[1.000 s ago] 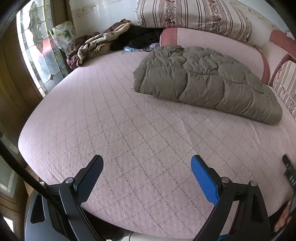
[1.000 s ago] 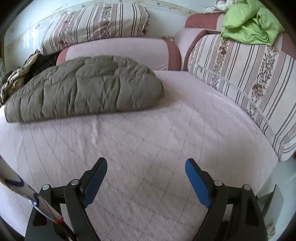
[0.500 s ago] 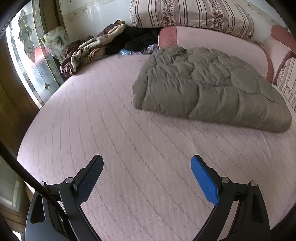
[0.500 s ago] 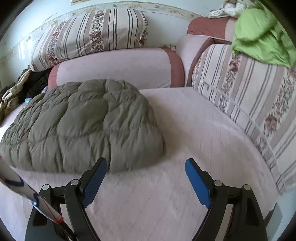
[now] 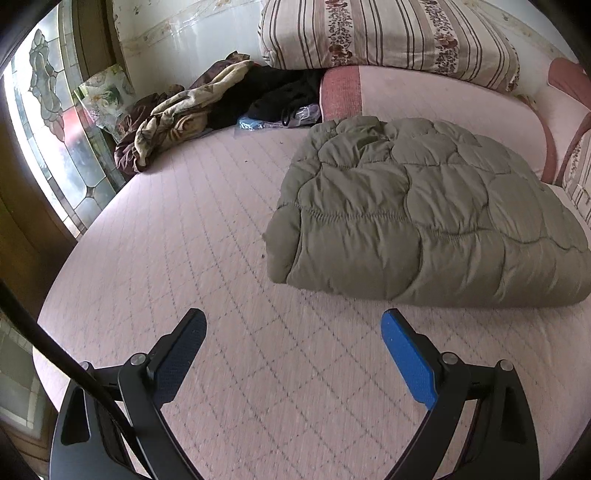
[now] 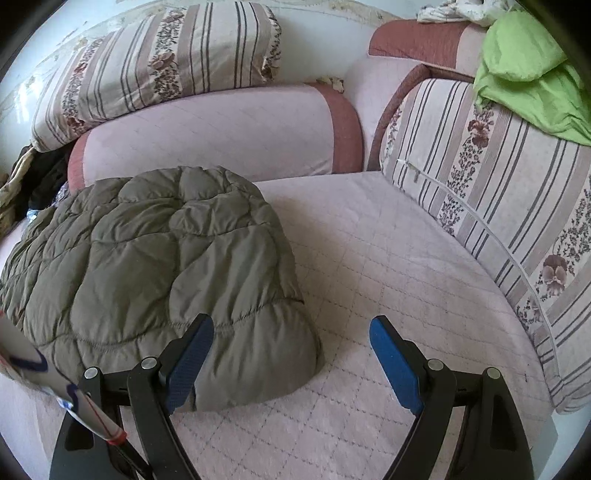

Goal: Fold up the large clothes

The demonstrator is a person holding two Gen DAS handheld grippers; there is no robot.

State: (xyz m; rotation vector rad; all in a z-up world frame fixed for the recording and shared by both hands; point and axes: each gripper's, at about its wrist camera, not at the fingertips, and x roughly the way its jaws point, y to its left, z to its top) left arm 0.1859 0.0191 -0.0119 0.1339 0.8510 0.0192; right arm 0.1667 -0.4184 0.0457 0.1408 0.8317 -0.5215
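Note:
An olive-green quilted down garment [image 5: 417, 218] [image 6: 147, 266] lies folded into a thick bundle on the pink quilted bed [image 5: 207, 236] [image 6: 376, 258]. My left gripper [image 5: 293, 323] is open over bare bedcover, short of the bundle's near left corner. Nothing is between its fingers. My right gripper [image 6: 291, 330] is open too, hovering above the bundle's near right corner. Its left fingertip [image 6: 201, 328] overlaps the garment's edge, and its right fingertip [image 6: 382, 330] is over the bedcover.
Striped floral cushions [image 5: 384, 33] [image 6: 495, 199] and pink bolsters [image 6: 214, 136] ring the bed's far and right sides. A heap of brown and black clothes [image 5: 184, 114] lies at the far left by a stained-glass window [image 5: 48, 110]. A green cloth [image 6: 528, 70] drapes the right cushion.
Both grippers have advanced across the bed toward the folded garment, which now looms larger. The right gripper has arrived over its near right corner. Both stay open.

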